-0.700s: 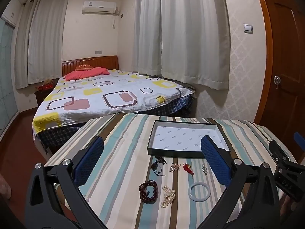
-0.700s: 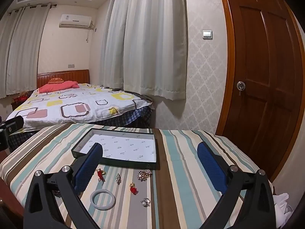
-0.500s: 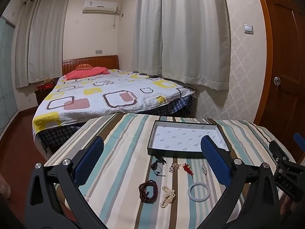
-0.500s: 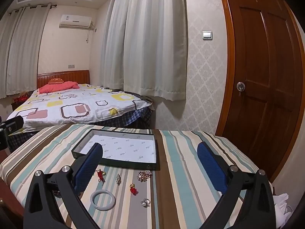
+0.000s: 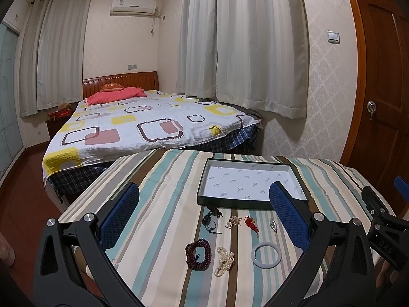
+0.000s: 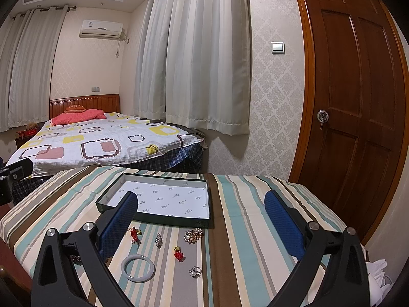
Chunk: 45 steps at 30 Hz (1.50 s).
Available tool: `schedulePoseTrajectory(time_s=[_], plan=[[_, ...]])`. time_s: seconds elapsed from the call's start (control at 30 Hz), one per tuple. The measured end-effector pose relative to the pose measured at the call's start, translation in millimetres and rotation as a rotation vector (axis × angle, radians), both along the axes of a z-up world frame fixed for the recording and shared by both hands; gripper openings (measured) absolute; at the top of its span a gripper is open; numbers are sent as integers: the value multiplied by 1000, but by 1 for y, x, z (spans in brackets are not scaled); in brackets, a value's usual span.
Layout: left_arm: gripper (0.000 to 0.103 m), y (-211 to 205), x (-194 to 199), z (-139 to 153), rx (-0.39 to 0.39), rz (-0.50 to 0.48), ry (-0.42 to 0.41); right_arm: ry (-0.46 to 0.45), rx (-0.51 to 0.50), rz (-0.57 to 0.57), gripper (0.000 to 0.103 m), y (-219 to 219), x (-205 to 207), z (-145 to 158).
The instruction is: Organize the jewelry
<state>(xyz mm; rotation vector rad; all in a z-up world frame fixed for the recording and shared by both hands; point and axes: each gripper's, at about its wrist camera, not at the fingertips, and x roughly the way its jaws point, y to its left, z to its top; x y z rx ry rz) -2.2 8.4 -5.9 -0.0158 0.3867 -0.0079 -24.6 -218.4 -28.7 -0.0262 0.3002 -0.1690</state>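
An open dark box [image 5: 204, 181] with white lining sits on the striped table; it also shows in the right wrist view [image 6: 110, 194]. In front of it lie a dark red bead bracelet [image 5: 198, 253], a pearl bracelet [image 5: 225, 257], a pale jade bangle [image 5: 266, 255] [image 6: 138, 267], a black pendant [image 5: 210, 217], a red charm [image 5: 250, 222] [image 6: 134, 234], a brooch [image 6: 194, 235], a second red charm [image 6: 179, 253] and rings [image 6: 195, 271]. My left gripper [image 5: 204, 212] is open and empty above the table. My right gripper [image 6: 202, 220] is open and empty.
The striped tablecloth [image 5: 158, 179] covers the table. A bed [image 5: 143, 128] stands just behind it. A wooden door [image 6: 358, 102] is at the right. White cloth [image 6: 378, 276] lies off the table's right edge. The right gripper's body [image 5: 383, 227] shows at the left view's right edge.
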Motion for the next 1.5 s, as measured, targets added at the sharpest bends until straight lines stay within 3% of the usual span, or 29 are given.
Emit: schedulePoseTrajectory(time_s=[1.5], plan=[[99, -9, 0, -12, -3, -1, 18, -1, -2, 0, 97, 1, 0, 0]])
